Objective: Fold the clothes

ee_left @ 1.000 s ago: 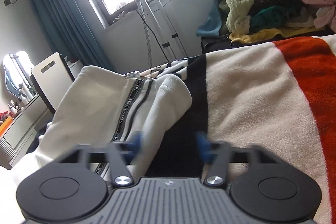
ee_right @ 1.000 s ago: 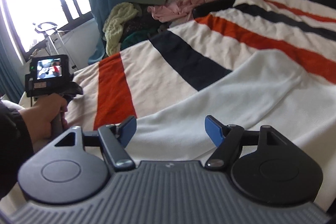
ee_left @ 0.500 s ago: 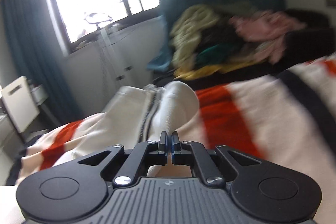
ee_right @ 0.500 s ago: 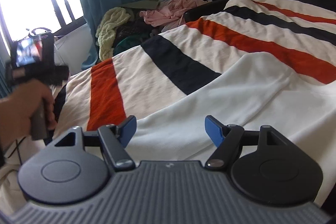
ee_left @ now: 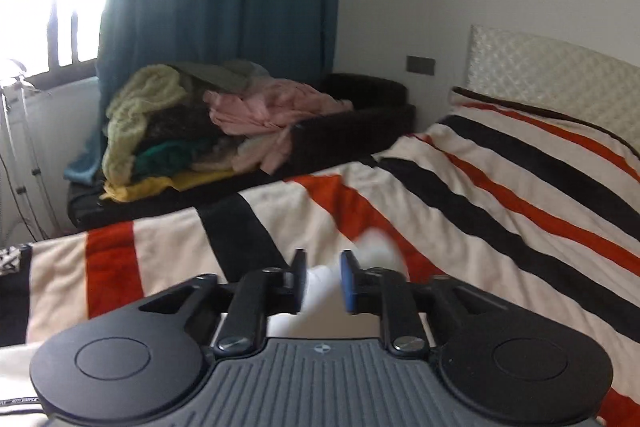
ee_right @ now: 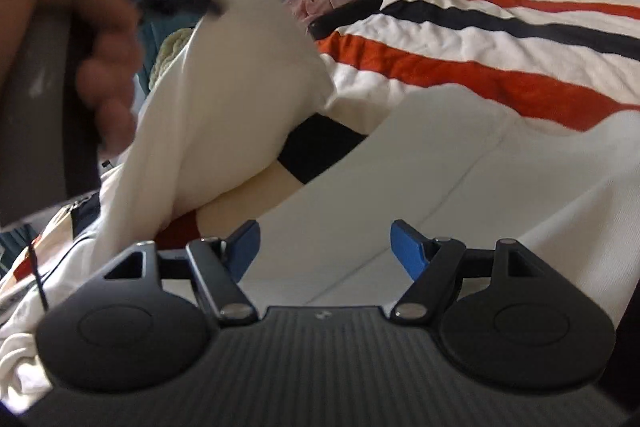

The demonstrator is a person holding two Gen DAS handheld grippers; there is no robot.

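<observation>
left gripper point(ee_left: 322, 281) fingers narrowed, right gripper point(ee_right: 324, 247) spread

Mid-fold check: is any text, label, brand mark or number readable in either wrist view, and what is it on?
No text can be read in full.
Trim strip on the white garment, bottom-left corner of the left wrist view: light lettering, too small and blurred to read.
Round emblem on the left hand-held gripper body: a mark only, no legible letters.
Emblem on the right hand-held gripper body: blurred, unreadable.
</observation>
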